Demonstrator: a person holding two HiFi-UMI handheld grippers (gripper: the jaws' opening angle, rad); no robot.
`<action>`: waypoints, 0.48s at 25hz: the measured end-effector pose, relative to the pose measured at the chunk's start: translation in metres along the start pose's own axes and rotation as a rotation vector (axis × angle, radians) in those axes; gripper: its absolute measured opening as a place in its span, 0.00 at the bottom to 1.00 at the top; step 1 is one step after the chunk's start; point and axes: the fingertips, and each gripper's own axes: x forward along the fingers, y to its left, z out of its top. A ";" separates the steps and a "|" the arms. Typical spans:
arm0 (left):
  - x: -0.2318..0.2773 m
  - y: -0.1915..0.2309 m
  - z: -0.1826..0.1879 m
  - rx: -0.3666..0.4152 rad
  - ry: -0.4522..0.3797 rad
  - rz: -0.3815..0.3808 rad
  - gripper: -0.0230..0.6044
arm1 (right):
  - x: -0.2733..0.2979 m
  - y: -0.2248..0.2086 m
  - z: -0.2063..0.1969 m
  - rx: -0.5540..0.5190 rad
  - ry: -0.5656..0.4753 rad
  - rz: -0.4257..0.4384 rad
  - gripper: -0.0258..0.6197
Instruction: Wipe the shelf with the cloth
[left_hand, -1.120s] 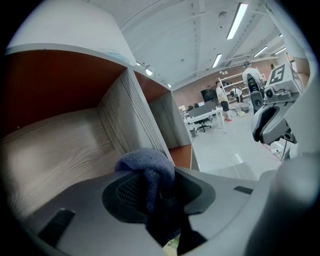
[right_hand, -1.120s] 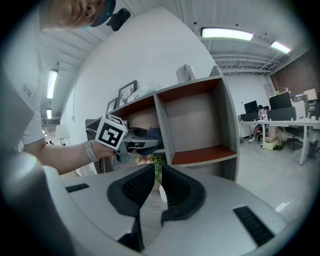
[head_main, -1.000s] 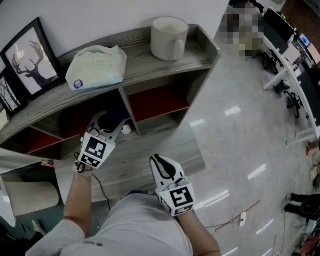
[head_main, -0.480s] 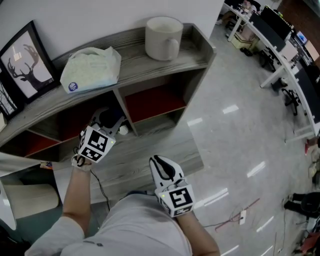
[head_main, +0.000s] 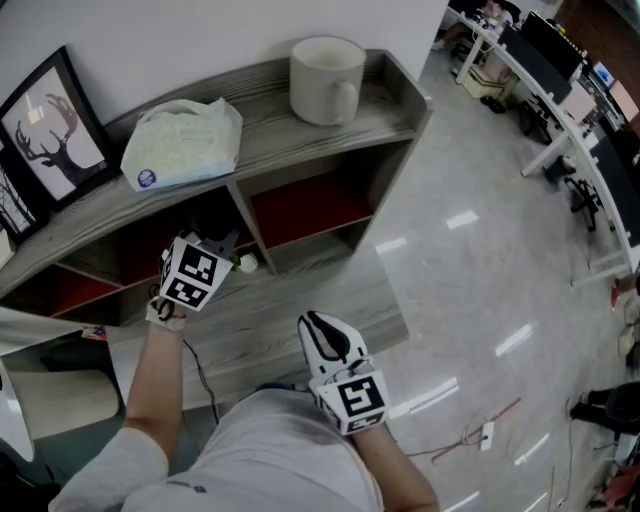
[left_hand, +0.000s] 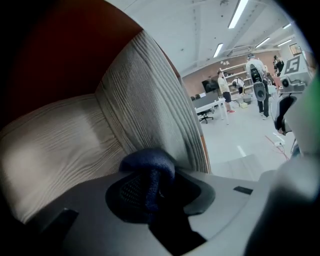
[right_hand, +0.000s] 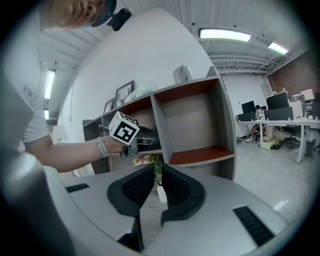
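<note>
1. One dark blue cloth (left_hand: 148, 167) sits bunched between the left tongs (head_main: 208, 246), which are clenched on it; a rounded wad bulges out past the tips
2. The cloth is inside a lower compartment of the shelf (head_main: 290, 125), close to the grey wood-grain side wall (left_hand: 145, 95), with the red back panel (left_hand: 60, 45) above and to the left
3. From the head view, the left tongs reach under the top board just left of the upright divider (head_main: 243, 215), and their marker cube (head_main: 190, 277) stays outside the opening
4. The right tongs (head_main: 325, 338) hang well apart from the shelf, over the low wooden ledge (head_main: 290, 300); their tips are drawn almost together with only a thin slit, and they grip nothing
5. A small white vase (right_hand: 161, 193) with flowers stands on the ledge at the foot of the divider, near the left tongs
6. On the top board rest a white mug (head_main: 326, 78), a pale soft pack (head_main: 183, 140) and a framed deer picture (head_main: 52, 130) leaning on the wall
7. Beyond lies glossy grey floor (head_main: 470, 250) with desks and chairs at the far right
</note>
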 end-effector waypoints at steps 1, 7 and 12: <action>-0.001 0.001 0.002 -0.007 -0.006 0.008 0.23 | 0.000 0.000 0.000 0.001 0.001 0.002 0.12; -0.028 0.011 0.010 -0.112 -0.072 0.116 0.23 | 0.003 0.002 -0.001 0.006 0.008 0.029 0.12; -0.071 0.040 -0.007 -0.307 -0.111 0.300 0.23 | 0.010 0.016 -0.002 -0.001 0.014 0.100 0.12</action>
